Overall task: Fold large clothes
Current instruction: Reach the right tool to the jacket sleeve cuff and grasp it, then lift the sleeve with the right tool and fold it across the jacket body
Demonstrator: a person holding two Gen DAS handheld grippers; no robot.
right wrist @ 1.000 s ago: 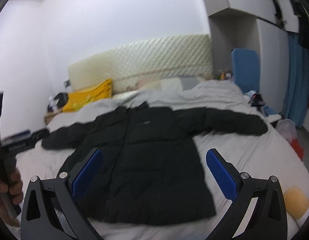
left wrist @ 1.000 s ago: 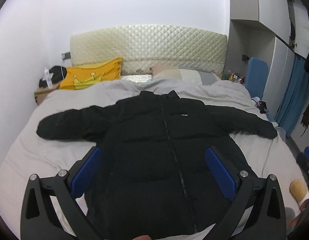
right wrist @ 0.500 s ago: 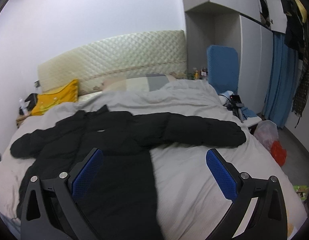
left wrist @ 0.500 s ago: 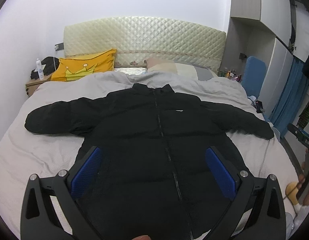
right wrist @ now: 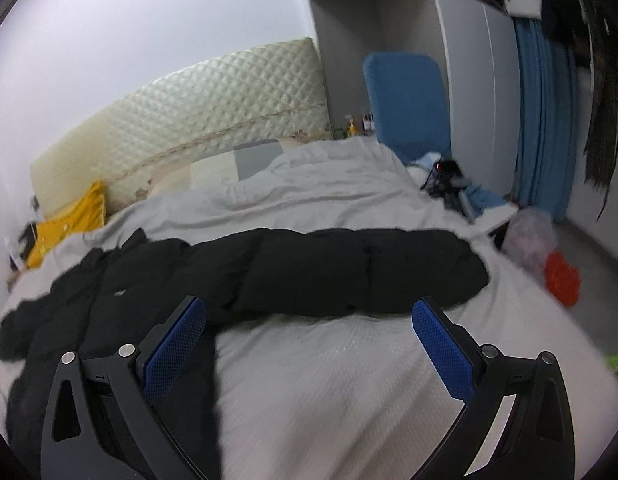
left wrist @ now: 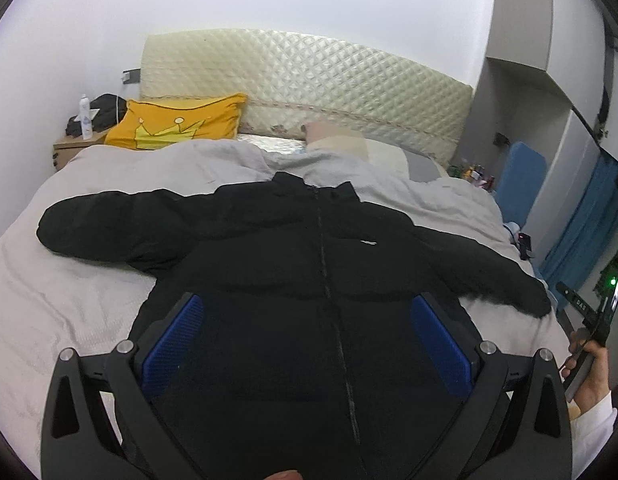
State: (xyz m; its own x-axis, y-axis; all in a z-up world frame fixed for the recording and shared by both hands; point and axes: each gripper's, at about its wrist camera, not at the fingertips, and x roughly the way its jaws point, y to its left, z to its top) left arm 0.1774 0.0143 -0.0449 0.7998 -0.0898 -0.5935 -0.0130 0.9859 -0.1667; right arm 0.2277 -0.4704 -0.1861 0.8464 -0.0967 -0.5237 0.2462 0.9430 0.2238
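Swung rightward, the right gripper (right wrist: 309, 344), wide open and empty, now faces the black jacket's (right wrist: 149, 292) right sleeve (right wrist: 361, 272), lying crosswise mid-frame; left gripper (left wrist: 309, 344), equally agape, hovers over the torso.

The jacket (left wrist: 309, 264) is matt black padded cloth, quilted in puffy bands. The bedspread (right wrist: 349, 380) beneath it is pale woven cloth with a fine ribbed texture. The headboard (left wrist: 317, 80) has a glossy cream diamond-quilted cover. The yellow pillow (left wrist: 177, 124) is soft cloth. The left gripper's fingers (left wrist: 171, 346) carry blue knurled pads on matt black plastic with shiny metal pins.
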